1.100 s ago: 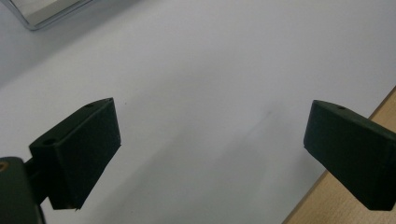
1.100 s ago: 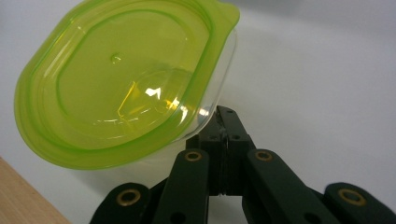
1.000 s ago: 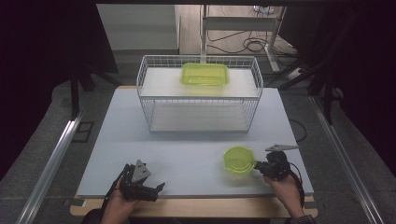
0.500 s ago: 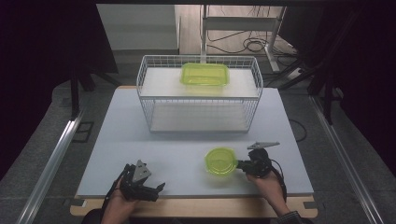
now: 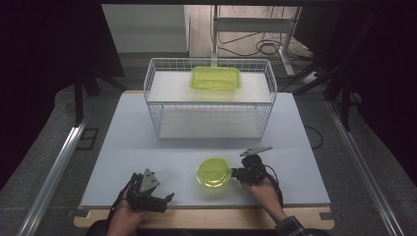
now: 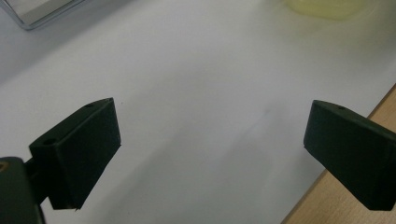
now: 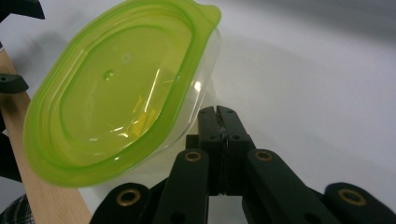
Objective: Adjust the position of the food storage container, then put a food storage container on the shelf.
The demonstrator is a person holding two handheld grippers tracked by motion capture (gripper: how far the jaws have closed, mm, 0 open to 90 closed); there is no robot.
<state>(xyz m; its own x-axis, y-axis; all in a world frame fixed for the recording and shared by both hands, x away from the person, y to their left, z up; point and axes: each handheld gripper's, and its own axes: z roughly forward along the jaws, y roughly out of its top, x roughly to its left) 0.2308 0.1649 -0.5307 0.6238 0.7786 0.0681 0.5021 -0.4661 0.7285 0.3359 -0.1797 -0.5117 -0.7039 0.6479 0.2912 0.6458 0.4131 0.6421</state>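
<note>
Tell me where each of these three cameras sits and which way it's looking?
High view: above the person's side, facing forward and down on the table, rack and both hands.
Left gripper view: on the left tool, looking along its open jaws at bare table.
Right gripper view: on the right tool, shut, pinching the round tub.
Shared: the round tub appears in all three.

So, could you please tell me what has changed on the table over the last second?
The right gripper, shut on the round green container, has carried it leftward along the table's front. The left gripper, the wire basket and the rectangular green container on it stayed put.
</note>
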